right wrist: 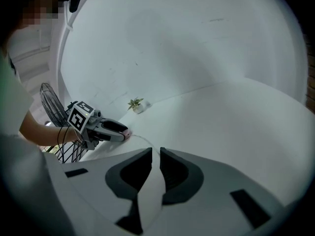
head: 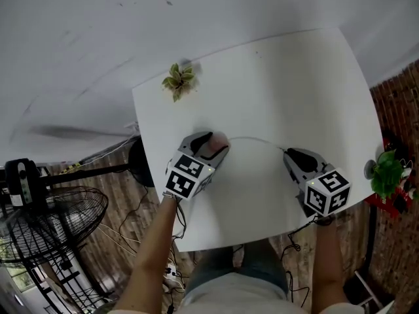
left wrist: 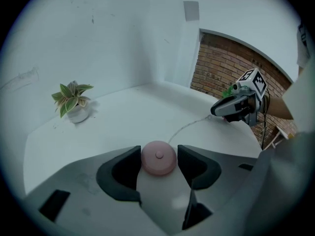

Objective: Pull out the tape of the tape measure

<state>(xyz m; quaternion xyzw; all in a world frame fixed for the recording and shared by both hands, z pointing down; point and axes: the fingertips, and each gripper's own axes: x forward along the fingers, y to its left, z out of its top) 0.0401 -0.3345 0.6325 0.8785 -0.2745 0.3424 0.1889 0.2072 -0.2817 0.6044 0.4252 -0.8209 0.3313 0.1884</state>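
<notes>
A round pink tape measure sits between the pads of my left gripper, which is shut on it just above the white table. In the head view the same case shows at the left gripper's tips. A thin white tape runs in an arc from the case to my right gripper. The right gripper has its jaws almost together, with the tape leading in between them. Each gripper view shows the other gripper across the table.
A small potted plant stands at the table's far left corner. A black floor fan and cables lie left of the table. A green plant sits beyond the right edge, by a brick wall.
</notes>
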